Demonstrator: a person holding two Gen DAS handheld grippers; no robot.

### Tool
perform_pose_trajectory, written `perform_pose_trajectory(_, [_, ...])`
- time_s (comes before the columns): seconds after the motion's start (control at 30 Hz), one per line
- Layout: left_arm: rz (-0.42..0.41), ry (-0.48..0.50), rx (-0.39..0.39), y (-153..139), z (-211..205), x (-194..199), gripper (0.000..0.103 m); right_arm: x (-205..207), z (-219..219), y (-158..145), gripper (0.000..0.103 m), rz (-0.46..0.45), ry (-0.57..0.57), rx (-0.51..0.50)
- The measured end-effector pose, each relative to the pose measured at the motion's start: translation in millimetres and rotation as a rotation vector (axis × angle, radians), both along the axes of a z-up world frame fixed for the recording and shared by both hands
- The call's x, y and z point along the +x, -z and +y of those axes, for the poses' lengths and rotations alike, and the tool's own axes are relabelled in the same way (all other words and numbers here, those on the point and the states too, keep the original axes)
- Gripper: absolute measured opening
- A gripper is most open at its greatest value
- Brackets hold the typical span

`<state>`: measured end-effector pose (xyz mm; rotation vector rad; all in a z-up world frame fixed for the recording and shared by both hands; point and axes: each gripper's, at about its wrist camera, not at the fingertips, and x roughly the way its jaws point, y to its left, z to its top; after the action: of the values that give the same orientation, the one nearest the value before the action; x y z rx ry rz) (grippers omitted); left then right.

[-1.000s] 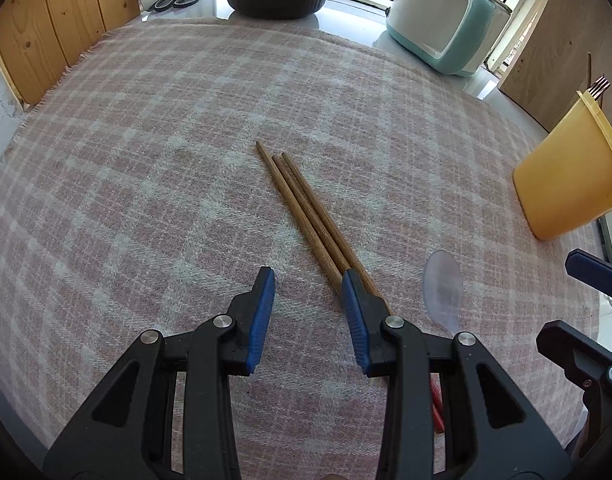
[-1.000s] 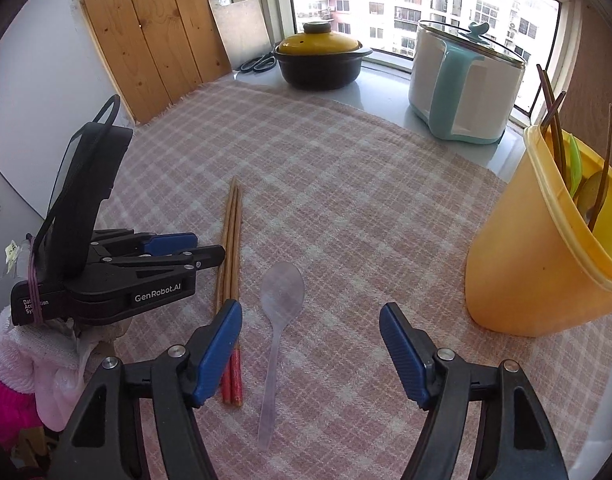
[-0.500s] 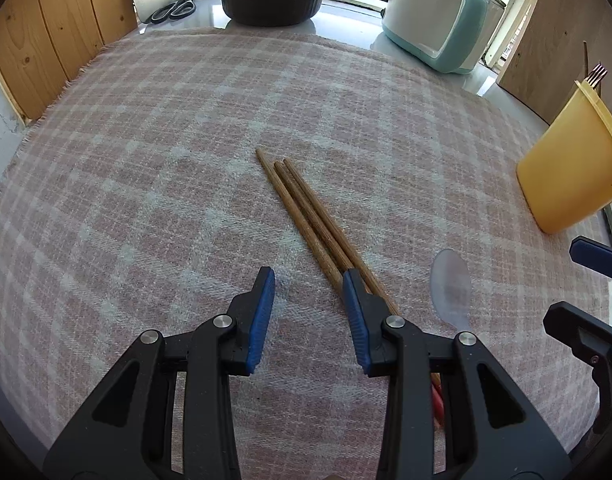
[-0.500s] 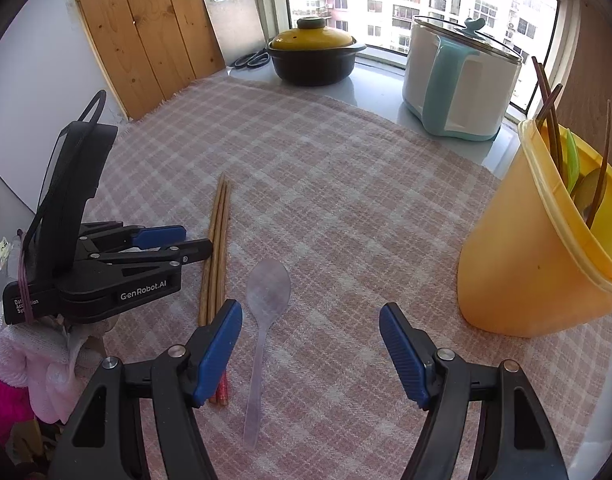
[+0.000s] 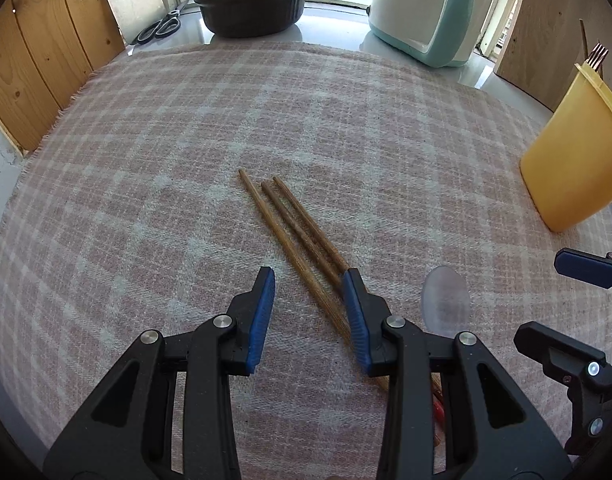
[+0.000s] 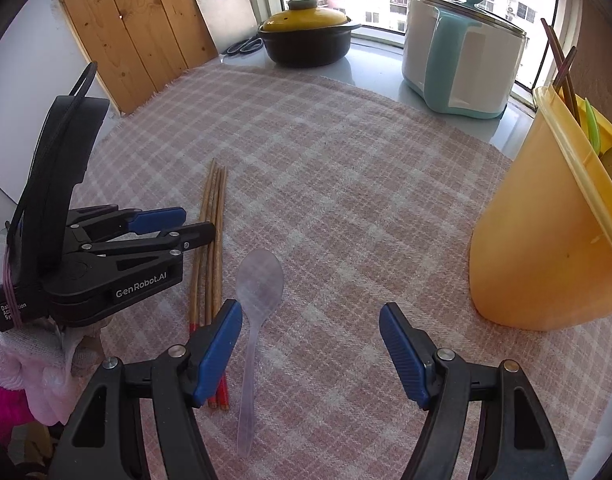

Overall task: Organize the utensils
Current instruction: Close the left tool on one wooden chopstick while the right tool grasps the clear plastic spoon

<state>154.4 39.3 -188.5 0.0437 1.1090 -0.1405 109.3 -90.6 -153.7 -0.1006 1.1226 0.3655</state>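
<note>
Three wooden chopsticks (image 5: 293, 228) with red ends lie side by side on the pink checked cloth (image 5: 145, 184); they also show in the right wrist view (image 6: 213, 224). A clear plastic spoon (image 6: 257, 292) lies just right of them, its bowl visible in the left wrist view (image 5: 446, 298). My left gripper (image 5: 309, 294) is open and empty, its right finger over the chopsticks. My right gripper (image 6: 310, 316) is open and empty, with the spoon's handle just inside its left finger. A yellow utensil holder (image 6: 546, 240) with several utensils stands at the right.
A black pot with a yellow lid (image 6: 306, 40), a white and teal cooker (image 6: 458, 60) and scissors (image 5: 157, 28) stand on the counter behind the cloth. Wooden boards (image 6: 137, 32) and a cutting board (image 6: 225, 12) lean at the back left.
Both grippers have drawn back and tilted up a little, so the chopsticks and spoon sit slightly farther ahead. Nothing on the cloth has moved.
</note>
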Motion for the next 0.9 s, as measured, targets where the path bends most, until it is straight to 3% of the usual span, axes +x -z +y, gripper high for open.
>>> perform_pose_trajectory(0.17, [-0.008, 0.013, 0.005, 0, 8, -4, 0.036, 7, 4, 12, 0.061, 0.040, -0.022, -0.015])
perform_pose_trajectory(0.4, [0.003, 0.013, -0.005, -1, 25, -11, 0.033, 16, 18, 26, 0.061, 0.073, -0.046, 0.000])
perform_pose_trajectory(0.6, [0.019, 0.013, -0.025, 0, 15, -3, 0.033, 20, 31, 34, 0.061, 0.080, -0.061, -0.036])
perform_pose_trajectory(0.77, [0.014, 0.040, 0.037, 7, -2, 6, 0.033, 25, 32, 38, 0.054, 0.081, -0.055, -0.047])
perform_pose_trajectory(0.83, [0.016, 0.041, 0.022, 6, 1, 8, 0.029, 28, 32, 38, 0.054, 0.080, -0.055, -0.041])
perform_pose_trajectory(0.9, [0.010, 0.056, 0.025, 6, 3, 6, 0.019, 31, 33, 38, 0.055, 0.082, -0.059, -0.040])
